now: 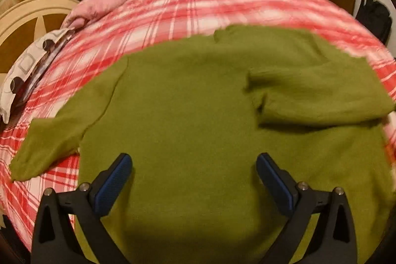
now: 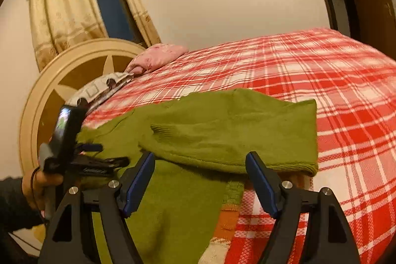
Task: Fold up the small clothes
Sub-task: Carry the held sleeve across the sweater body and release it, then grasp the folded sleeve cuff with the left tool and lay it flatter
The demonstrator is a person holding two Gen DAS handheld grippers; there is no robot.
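A green knit sweater (image 1: 188,100) lies flat on the red plaid bed. Its right sleeve (image 1: 316,95) is folded in across the body; the left sleeve (image 1: 57,137) stretches out to the left. My left gripper (image 1: 194,160) is open and empty, hovering above the sweater's lower body. In the right wrist view the sweater (image 2: 222,130) shows with the folded sleeve and its ribbed cuff (image 2: 163,132). My right gripper (image 2: 200,160) is open and empty, just in front of the folded sleeve's near edge. The left gripper (image 2: 94,160) appears at the left, held in a hand.
The red plaid bedspread (image 2: 334,90) covers the bed. A pink pillow (image 2: 160,56) and a patterned pillow (image 2: 99,88) lie at the head, against a round headboard (image 2: 49,95). A curtained window (image 2: 109,1) stands behind. A striped orange cloth (image 2: 227,219) shows under the sweater's edge.
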